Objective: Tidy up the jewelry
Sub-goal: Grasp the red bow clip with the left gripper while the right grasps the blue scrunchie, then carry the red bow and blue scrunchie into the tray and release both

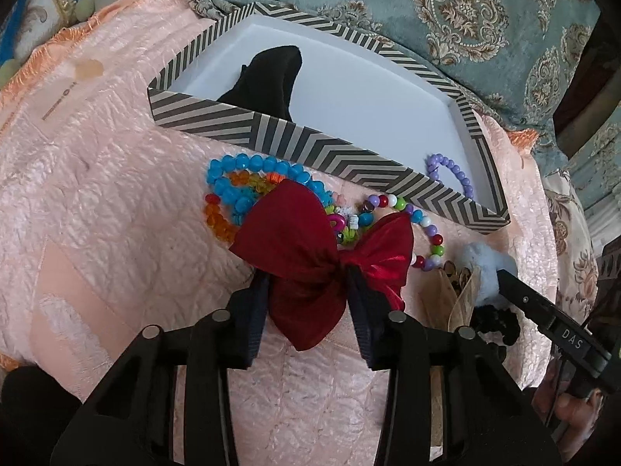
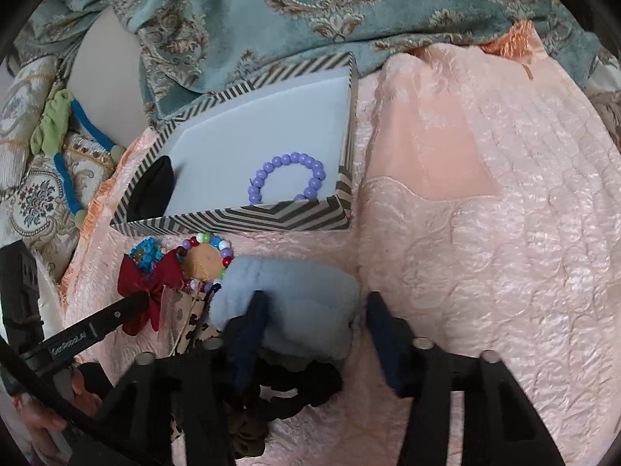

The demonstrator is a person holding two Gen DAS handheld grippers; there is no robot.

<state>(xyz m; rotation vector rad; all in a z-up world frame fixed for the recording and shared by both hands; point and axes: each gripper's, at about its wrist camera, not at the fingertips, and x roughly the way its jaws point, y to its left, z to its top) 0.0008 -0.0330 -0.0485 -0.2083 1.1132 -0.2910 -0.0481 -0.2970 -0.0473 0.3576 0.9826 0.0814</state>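
A striped box (image 1: 295,143) (image 2: 240,221) lies on the pink bedspread; it holds a purple bead bracelet (image 1: 452,173) (image 2: 289,178) and a black item (image 1: 268,77) (image 2: 153,190). In front of it lie blue (image 1: 248,178), orange and multicolour (image 1: 419,225) (image 2: 205,258) bead bracelets. My left gripper (image 1: 306,291) is open, its jaws on either side of a dark red bow (image 1: 310,252) (image 2: 149,291). My right gripper (image 2: 314,310) (image 1: 508,283) is open around a fluffy light blue scrunchie (image 2: 287,303) (image 1: 485,268).
A black scrunchie (image 2: 299,388) (image 1: 493,322) and a gold leopard-print bow (image 1: 454,291) (image 2: 186,314) lie near the blue scrunchie. A teal patterned blanket (image 1: 427,19) (image 2: 310,7) is bunched behind the box. The pink bedspread (image 2: 485,233) stretches to the right.
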